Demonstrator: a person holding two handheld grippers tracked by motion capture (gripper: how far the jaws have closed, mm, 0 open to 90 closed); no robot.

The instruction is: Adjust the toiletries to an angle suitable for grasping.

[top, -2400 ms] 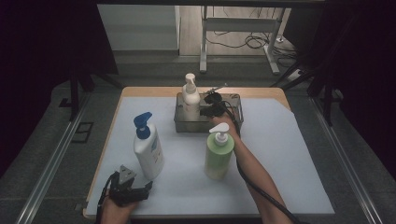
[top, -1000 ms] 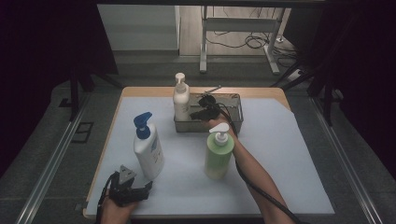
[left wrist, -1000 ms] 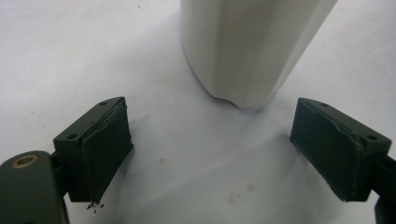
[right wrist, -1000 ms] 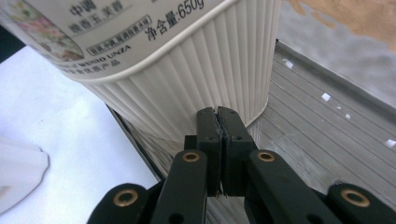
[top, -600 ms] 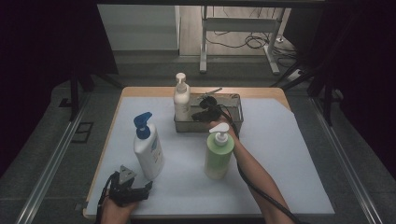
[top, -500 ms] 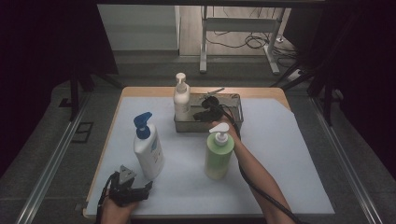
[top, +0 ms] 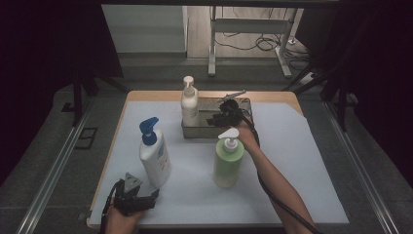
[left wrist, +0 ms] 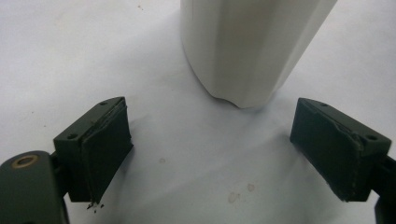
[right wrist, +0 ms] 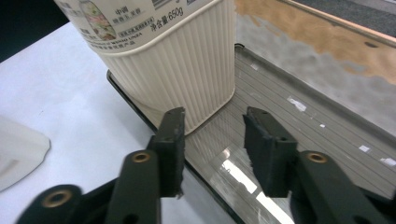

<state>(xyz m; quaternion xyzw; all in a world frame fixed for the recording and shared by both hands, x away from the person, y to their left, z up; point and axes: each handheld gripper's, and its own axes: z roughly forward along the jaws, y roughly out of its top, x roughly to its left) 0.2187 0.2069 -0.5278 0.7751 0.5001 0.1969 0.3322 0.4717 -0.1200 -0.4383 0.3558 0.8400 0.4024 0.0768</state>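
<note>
While the cream pump bottle (top: 189, 105) stands in the metal tray (top: 243, 104), we keep the right claw (right wrist: 212, 140) open and empty; the left claw (left wrist: 210, 144) gapes too, two bottles remaining outside.

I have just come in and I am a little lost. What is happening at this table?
A person works with a gripper in each hand. The right gripper is open over a metal tray, beside a cream bottle standing at the tray's left end. The left gripper rests open near the blue-pump bottle. A green bottle stands untouched.
</note>
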